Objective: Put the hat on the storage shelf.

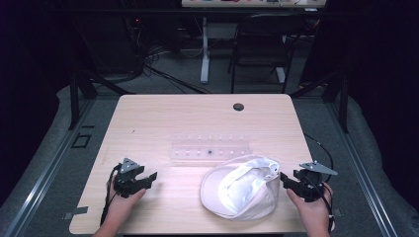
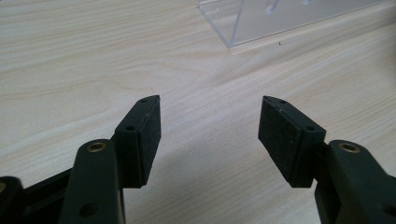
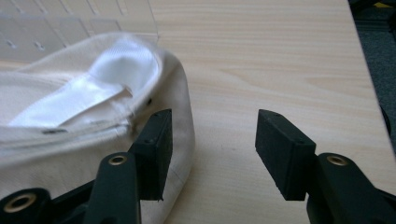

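Right then, the right gripper [image 1: 291,181] sat at the near right of the table [image 1: 163,118], jaws spread wide and nothing between them, its tips just beside the edge of the white cap [image 1: 242,187]. In the right gripper view one pad [image 3: 159,149] lay right against the cap's [image 3: 93,112] side, though I could not tell whether it touched, and the other hung over bare wood. This looked like the approach, with no grip made yet. The next move, by my reading, called for easing forward so the fabric edge came between the pads, then closing. Over at the near left, the left gripper [image 1: 143,180] rested on the table, jaws wide apart and empty, well apart from the cap. Beyond the cap lay a clear plastic tray [image 1: 210,147], just behind its far edge, close enough to get nudged. Farther off stood a dark chair [image 1: 262,44].
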A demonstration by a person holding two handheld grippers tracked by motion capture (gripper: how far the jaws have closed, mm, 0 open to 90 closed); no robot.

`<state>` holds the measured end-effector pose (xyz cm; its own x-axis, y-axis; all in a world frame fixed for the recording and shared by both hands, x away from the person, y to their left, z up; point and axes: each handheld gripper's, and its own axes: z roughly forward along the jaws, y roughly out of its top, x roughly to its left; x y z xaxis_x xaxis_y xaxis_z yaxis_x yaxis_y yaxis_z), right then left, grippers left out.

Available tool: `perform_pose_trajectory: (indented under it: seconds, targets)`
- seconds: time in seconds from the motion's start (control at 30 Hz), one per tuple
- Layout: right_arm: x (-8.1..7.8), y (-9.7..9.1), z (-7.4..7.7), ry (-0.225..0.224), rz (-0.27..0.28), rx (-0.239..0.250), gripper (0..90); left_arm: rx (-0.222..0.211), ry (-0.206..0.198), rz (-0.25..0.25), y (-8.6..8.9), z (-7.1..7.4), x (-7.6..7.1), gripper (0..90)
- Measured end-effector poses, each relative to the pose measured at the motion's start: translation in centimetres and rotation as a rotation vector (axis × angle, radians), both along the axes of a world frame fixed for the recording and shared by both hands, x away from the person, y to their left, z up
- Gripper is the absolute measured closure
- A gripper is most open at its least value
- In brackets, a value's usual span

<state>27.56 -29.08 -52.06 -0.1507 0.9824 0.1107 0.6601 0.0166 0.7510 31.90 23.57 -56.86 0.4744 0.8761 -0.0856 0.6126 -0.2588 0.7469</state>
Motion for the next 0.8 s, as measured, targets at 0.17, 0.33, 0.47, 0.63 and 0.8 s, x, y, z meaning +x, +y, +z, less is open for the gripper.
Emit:
perform_pose_trajectory:
  seconds: [0.17,0.33,0.47,0.63,0.8]
  targets:
    - [0.2,0.3,2.0,0.000,0.026,0.057,46.4,0.001,-0.002,-0.006,-0.1,0.1,-0.1,39.7]
    - [1.0,1.6,3.9,-0.011,0.081,0.027,44.1,-0.001,-0.003,-0.007,-0.2,0.1,-0.1,39.7]
    - [1.8,2.5,3.9,0.041,0.113,0.010,39.8,0.001,-0.002,-0.010,-0.1,0.1,-0.1,39.7]
    - [2.0,3.0,3.5,0.067,0.112,0.033,37.9,-0.010,-0.004,-0.006,0.0,0.1,-0.1,39.7]
    - [2.1,3.3,2.1,0.134,0.105,0.085,37.0,-0.005,0.000,-0.011,-0.1,0.1,-0.1,39.7]
